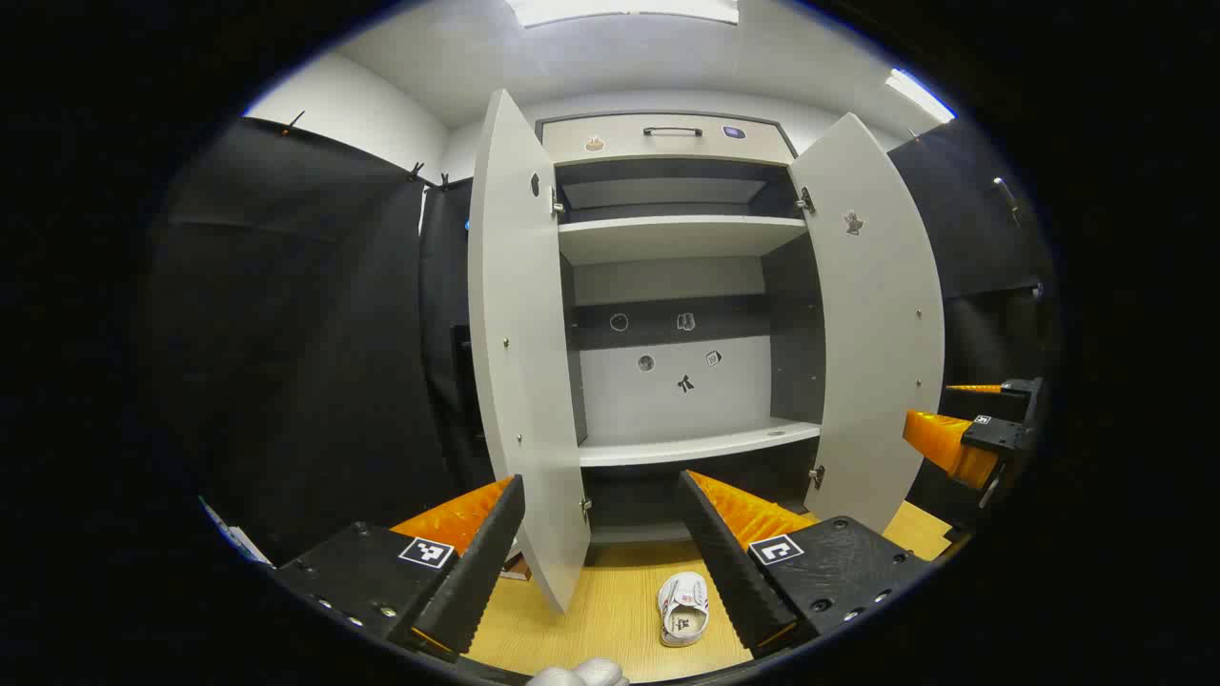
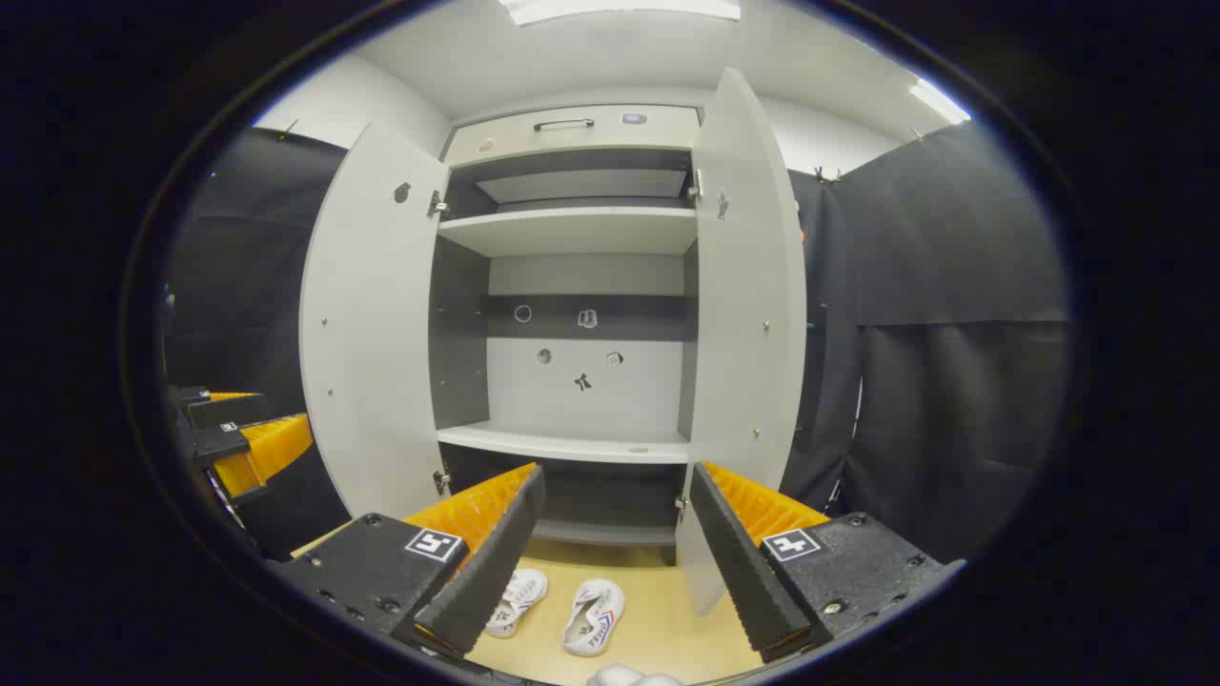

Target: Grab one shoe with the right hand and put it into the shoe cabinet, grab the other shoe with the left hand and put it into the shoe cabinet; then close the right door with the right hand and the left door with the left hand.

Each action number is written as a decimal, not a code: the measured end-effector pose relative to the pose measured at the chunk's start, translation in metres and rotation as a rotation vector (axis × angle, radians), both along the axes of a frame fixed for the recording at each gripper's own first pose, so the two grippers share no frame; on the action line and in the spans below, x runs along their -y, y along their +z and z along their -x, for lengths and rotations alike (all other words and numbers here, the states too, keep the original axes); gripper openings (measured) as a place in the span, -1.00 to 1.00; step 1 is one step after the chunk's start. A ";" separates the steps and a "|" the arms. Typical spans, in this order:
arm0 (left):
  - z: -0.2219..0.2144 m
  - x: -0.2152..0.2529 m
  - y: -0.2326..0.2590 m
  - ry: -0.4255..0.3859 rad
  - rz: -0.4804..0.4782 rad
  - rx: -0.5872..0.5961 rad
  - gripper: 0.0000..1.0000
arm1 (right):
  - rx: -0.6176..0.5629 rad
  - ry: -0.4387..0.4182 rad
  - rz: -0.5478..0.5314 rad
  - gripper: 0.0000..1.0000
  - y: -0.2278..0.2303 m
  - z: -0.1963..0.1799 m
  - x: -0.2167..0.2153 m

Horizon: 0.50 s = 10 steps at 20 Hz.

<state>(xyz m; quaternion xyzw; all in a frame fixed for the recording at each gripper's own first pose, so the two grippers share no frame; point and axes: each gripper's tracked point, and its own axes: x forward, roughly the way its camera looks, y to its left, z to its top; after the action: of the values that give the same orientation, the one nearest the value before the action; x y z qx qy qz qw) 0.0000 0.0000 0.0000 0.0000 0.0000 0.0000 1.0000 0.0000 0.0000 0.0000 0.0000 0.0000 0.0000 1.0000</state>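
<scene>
Gaping wide with nothing between their fingers, the left tongs (image 1: 600,562) and the right tongs (image 2: 615,557) both face the shoe cabinet (image 2: 572,286). In the left gripper view the right tongs appear again at the far right edge, also spread apart. Below the right tongs, two white shoes lie side by side on the wooden floor (image 2: 658,629): the left shoe (image 2: 515,600) partly hidden behind the left finger, the right shoe (image 2: 593,616) just beside it, toes toward the cabinet. Beyond them the left door (image 2: 367,324) and right door (image 2: 748,314) stand fully open. The lower shelf (image 2: 562,444) and upper shelf (image 2: 572,229) sit bare inside.
</scene>
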 end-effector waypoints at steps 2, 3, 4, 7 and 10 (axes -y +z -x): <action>0.001 -0.001 0.000 -0.001 -0.003 0.002 1.00 | 0.002 -0.002 0.002 0.99 0.001 0.001 -0.001; 0.001 -0.001 0.000 -0.001 -0.007 0.002 1.00 | 0.002 -0.005 0.001 0.99 0.000 0.002 -0.001; 0.002 -0.002 0.000 -0.001 -0.012 0.002 1.00 | 0.000 -0.005 0.000 0.99 0.000 0.002 -0.001; 0.004 -0.002 0.001 -0.006 -0.012 0.008 1.00 | -0.003 -0.006 0.001 0.97 -0.001 0.004 -0.003; 0.007 -0.003 0.000 -0.008 -0.012 0.009 0.93 | -0.009 -0.008 0.002 0.97 -0.004 0.006 -0.005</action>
<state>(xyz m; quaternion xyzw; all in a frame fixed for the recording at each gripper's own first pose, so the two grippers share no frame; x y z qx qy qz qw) -0.0068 0.0034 0.0004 0.0058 -0.0045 -0.0042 1.0000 -0.0055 0.0051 -0.0037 -0.0012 0.0045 -0.0042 1.0000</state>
